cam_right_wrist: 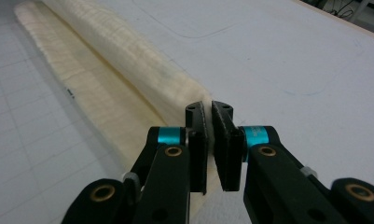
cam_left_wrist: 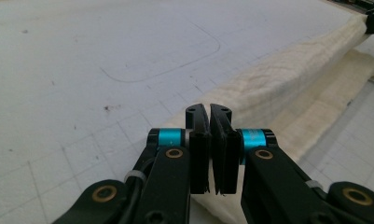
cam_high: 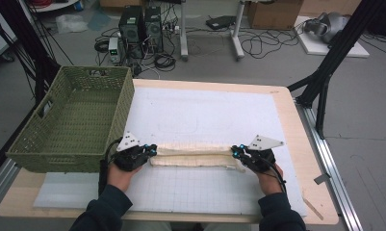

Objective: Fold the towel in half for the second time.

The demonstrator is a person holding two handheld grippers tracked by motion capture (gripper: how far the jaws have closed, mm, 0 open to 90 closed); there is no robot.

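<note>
A cream towel (cam_high: pixel 195 157) lies as a long narrow band across the white gridded mat (cam_high: pixel 205 115), with one layer doubled over another. My left gripper (cam_high: pixel 152 150) is at its left end and my right gripper (cam_high: pixel 236 152) at its right end. In the left gripper view the left gripper (cam_left_wrist: pixel 209 116) has its jaws pressed together on the towel's (cam_left_wrist: pixel 287 79) raised edge. In the right gripper view the right gripper (cam_right_wrist: pixel 209 114) is likewise shut, with cream cloth of the towel (cam_right_wrist: pixel 110 60) showing between its pads. The upper fold runs taut between the two grippers.
A green woven basket (cam_high: pixel 70 120) stands on the table's left side, close beside my left hand. The wooden table (cam_high: pixel 296 125) ends just right of the mat. Computers, cables and a black frame are on the floor beyond.
</note>
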